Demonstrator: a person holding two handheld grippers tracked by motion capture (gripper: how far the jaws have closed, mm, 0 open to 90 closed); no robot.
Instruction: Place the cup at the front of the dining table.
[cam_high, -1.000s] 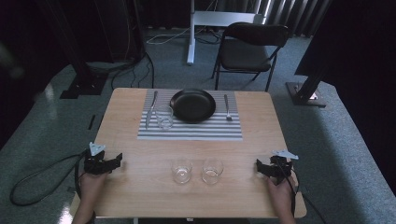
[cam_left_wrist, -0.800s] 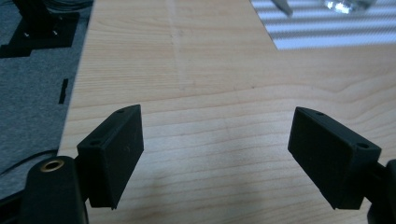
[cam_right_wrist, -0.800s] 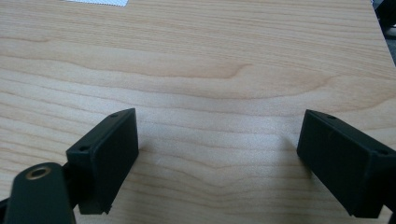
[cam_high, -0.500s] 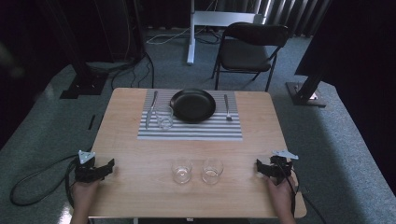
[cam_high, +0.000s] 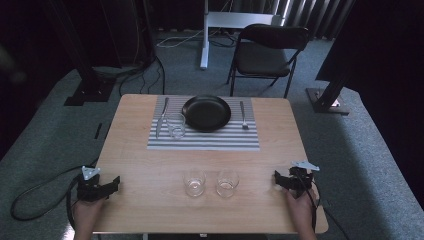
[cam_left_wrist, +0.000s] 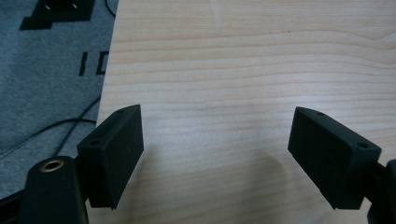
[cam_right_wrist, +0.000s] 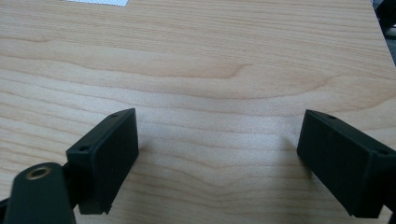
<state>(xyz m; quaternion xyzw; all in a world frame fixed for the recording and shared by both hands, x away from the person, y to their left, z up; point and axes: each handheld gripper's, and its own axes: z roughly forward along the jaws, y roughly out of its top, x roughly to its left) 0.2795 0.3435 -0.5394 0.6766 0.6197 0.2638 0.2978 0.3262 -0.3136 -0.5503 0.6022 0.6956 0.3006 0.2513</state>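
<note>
My left gripper (cam_high: 113, 184) rests open at the table's front left corner, by the left edge, with a hand behind it. In the left gripper view its jaws (cam_left_wrist: 219, 156) stand wide apart over bare wood, nothing between them. My right gripper (cam_high: 278, 180) is open near the front right of the table, and the right gripper view shows its jaws (cam_right_wrist: 219, 158) apart and empty over the wood. Two clear glasses (cam_high: 194, 182) (cam_high: 227, 183) stand side by side between the grippers, apart from both.
A striped placemat (cam_high: 210, 140) at the far middle carries a black plate (cam_high: 206, 113), a knife (cam_high: 161, 117) and a third glass (cam_high: 176, 125) on its left, and a fork (cam_high: 243, 115) on its right. A chair (cam_high: 267, 52) stands behind the wooden table (cam_high: 150, 165).
My left gripper has drawn back toward the front left corner of the table. The right gripper and the glasses have not moved.
</note>
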